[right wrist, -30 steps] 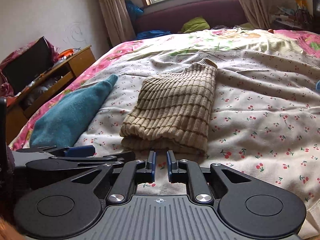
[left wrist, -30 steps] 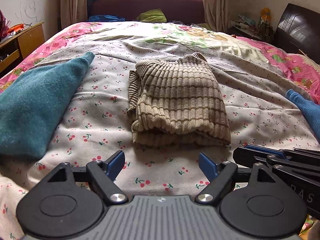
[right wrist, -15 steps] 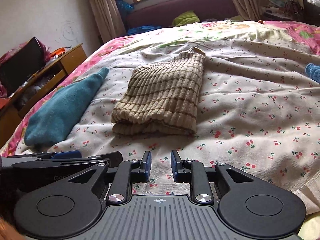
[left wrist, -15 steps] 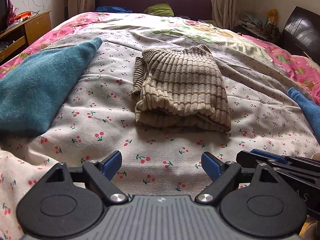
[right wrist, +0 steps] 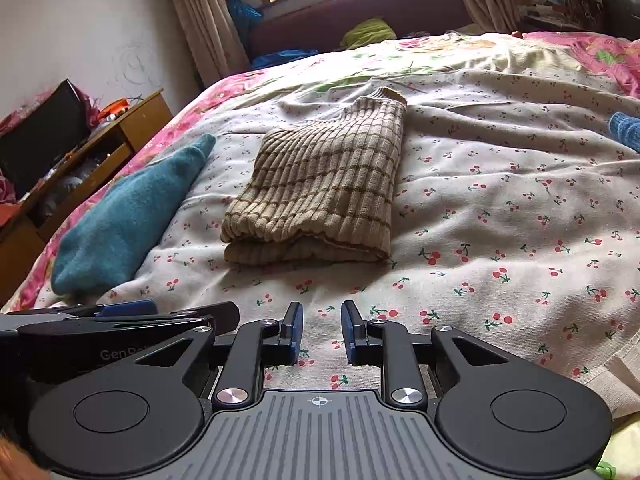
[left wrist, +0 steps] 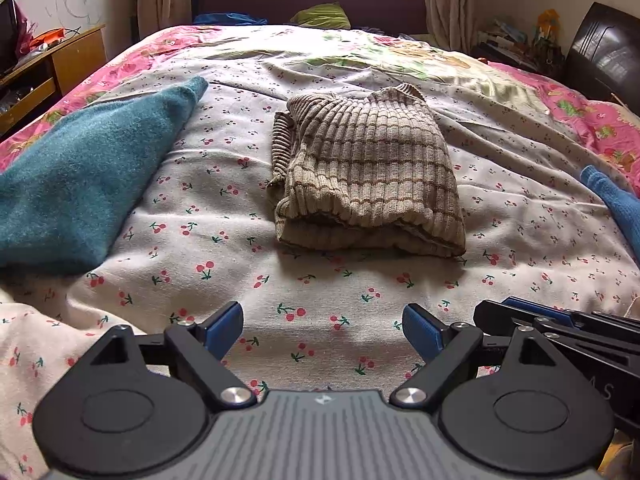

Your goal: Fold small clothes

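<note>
On the cherry-print bedspread (left wrist: 320,320), folded tan ribbed sweater (left wrist: 368,172), ahead of both grippers, apart from them. Left gripper (left wrist: 322,328) spread wide, empty. Right gripper (right wrist: 319,330) just eased slightly open, holding nothing.

Both grippers are pulling back from the folded tan sweater (left wrist: 368,176) now, and more cherry-print sheet (right wrist: 500,240) shows between its near edge and the jaws than a second ago. The right gripper (right wrist: 319,330) has just been opening, its jaws parted from almost touching to a narrow gap, with nothing between them.
</note>
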The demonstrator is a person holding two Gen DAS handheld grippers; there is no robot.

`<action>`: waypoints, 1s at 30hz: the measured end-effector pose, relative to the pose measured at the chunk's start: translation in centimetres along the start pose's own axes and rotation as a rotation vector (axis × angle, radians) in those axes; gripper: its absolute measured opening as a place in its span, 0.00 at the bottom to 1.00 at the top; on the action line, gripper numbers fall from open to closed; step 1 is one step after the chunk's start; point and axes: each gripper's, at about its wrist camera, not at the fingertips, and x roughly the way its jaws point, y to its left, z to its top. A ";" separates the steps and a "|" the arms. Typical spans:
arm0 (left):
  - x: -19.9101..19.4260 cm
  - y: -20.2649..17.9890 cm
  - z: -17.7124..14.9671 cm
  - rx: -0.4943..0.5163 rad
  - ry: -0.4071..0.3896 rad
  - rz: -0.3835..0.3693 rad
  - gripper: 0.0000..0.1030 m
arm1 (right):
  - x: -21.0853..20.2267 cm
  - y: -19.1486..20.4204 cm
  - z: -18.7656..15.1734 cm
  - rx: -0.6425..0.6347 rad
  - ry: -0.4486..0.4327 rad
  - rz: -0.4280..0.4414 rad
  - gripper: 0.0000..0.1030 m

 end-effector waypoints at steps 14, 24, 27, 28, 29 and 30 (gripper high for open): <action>-0.1 -0.2 0.0 0.007 0.013 0.028 0.94 | 0.1 -0.1 -0.1 0.004 0.002 0.003 0.22; -0.2 -0.2 -0.2 0.004 0.011 0.031 0.94 | 0.1 -0.2 -0.3 0.004 0.003 0.003 0.22; -0.2 -0.2 -0.3 0.010 0.015 0.032 0.94 | 0.2 -0.2 -0.4 0.009 0.006 0.000 0.22; -0.2 -0.3 -0.4 0.012 0.017 0.033 0.94 | 0.2 -0.2 -0.5 0.010 0.006 -0.001 0.22; -0.2 -0.3 -0.4 0.014 0.017 0.035 0.94 | 0.2 -0.2 -0.5 0.011 0.007 -0.001 0.22; -0.2 -0.4 -0.4 0.014 0.015 0.038 0.94 | 0.2 -0.2 -0.5 0.013 0.008 0.000 0.22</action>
